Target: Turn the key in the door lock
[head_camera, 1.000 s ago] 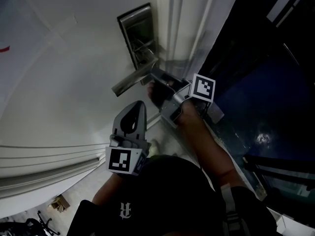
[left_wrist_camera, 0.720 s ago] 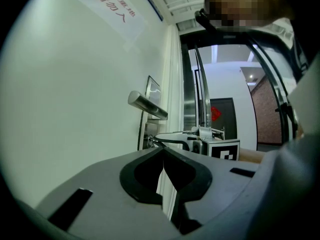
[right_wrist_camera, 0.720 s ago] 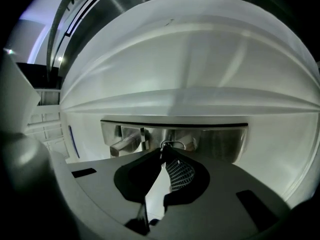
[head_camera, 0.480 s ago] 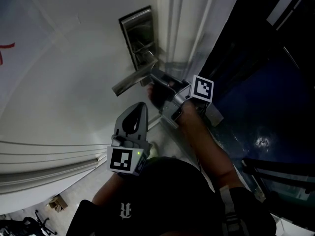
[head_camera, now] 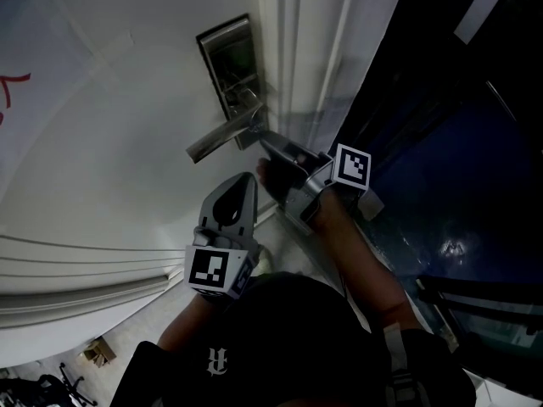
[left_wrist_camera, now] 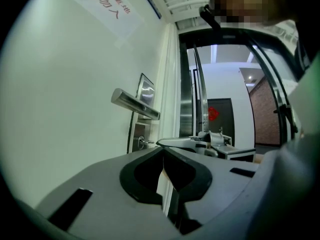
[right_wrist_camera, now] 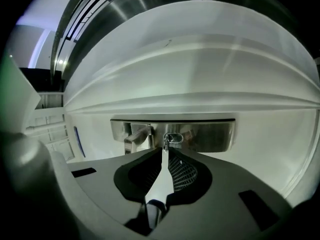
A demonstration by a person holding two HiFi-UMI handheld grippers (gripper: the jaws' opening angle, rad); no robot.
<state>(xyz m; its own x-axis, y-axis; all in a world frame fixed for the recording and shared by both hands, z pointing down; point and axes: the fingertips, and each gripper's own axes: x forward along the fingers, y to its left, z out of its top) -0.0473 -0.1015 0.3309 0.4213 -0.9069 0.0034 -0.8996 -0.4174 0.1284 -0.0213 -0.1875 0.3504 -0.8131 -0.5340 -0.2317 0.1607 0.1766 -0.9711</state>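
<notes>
Your right tongs (right_wrist_camera: pixel 164 152) pinch the small shiny metal key (right_wrist_camera: pixel 170 138) in the silver lock plate (right_wrist_camera: pixel 210 134). It looks thin, stiff and slippery, so hold its flat head. Your left tongs (left_wrist_camera: pixel 163 160) are shut, empty.

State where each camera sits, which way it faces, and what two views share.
Head view: on the person's head, looking steeply down at the lock plate; left gripper, right gripper, forearms show.
Left gripper view: on the left gripper, facing along the door; its shut fingers show.
Right gripper view: on the right gripper, facing the lock plate; fingers grip the key.
All three share the lock plate.
</notes>
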